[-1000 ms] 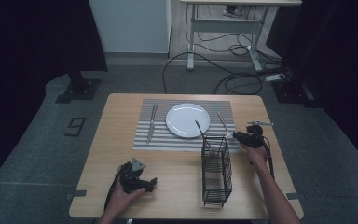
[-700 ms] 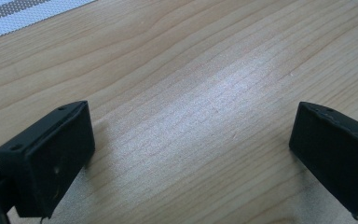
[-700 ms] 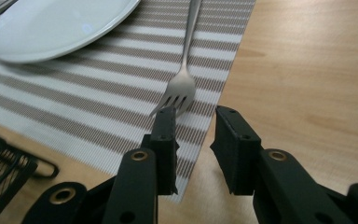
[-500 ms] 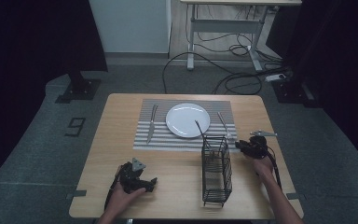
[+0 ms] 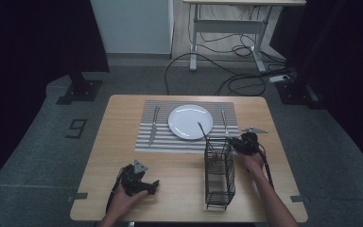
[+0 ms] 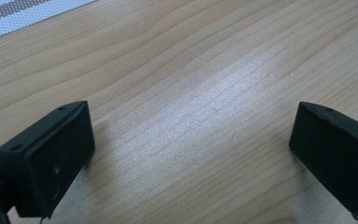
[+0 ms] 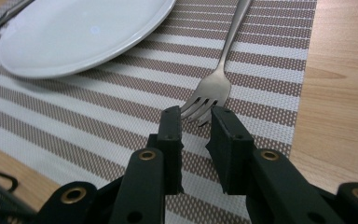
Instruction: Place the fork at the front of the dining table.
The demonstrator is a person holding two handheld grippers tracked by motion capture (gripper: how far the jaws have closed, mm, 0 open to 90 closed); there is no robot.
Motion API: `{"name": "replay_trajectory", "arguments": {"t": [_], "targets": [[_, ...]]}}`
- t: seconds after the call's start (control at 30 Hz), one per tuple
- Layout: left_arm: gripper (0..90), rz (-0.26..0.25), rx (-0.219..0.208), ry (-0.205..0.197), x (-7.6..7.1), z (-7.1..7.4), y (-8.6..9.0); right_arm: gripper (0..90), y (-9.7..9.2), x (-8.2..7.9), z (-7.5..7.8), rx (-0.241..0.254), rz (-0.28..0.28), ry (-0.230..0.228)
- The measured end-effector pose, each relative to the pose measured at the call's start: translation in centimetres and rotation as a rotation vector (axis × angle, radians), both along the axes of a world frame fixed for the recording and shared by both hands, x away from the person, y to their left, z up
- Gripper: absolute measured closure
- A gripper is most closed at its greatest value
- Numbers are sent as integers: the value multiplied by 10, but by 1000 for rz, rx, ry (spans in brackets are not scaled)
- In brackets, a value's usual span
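Only writing readable: a "9" marker (image 5: 77, 128) on the grey floor left of the wooden table (image 5: 123, 109); no brands or labels legible on anything else.

Right gripper (image 7: 196, 122): jaws narrow, a slim gap between them, nothing clamped. Fork (image 7: 216, 79) tines sit just beyond the fingertips, right at the gap; whether they touch the jaws is hard to tell. Fork handle runs away from the jaws and is cut off at the top edge. White plate (image 7: 81, 32) lies ahead and to the left of the jaws on the striped placemat (image 7: 270, 70), partly cropped. A corner of the black wire basket (image 5: 219, 172) shows below-left of the jaws, blurred.

Left gripper (image 6: 191, 154): jaws wide apart, bare tabletop between them, holding nothing; placemat corner far ahead-left.

From the high view a knife (image 5: 153, 125) lies left of the plate; a thin dark utensil (image 5: 202, 130) leans over the plate rim, its type unclear.
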State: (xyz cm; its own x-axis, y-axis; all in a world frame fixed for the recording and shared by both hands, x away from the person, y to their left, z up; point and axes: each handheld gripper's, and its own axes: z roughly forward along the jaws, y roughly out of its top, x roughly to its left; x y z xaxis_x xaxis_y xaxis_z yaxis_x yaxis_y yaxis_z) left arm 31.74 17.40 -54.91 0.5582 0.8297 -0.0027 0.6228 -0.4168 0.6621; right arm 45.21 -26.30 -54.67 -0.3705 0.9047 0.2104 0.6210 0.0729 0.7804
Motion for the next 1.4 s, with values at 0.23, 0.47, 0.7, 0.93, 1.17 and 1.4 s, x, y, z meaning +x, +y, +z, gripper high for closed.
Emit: {"name": "replay_trajectory", "arguments": {"t": [0.23,0.47,0.7,0.93,1.17,1.4], "targets": [[0,0,0,0,0,0,0,687,0,0,0,15,14,-4],[0,1,-1,0,0,0,0,585,-13,-16,12,52,3,-40],[0,1,1,0,-1,0,0,527,-31,-53,26,55,16,-105],[0,0,0,1,-1,0,0,512,-42,-75,32,47,39,-126],[0,1,0,0,-1,0,0,503,-50,-98,35,33,54,-137],[0,1,0,0,-1,0,0,497,-59,-126,33,21,49,-148]]}}
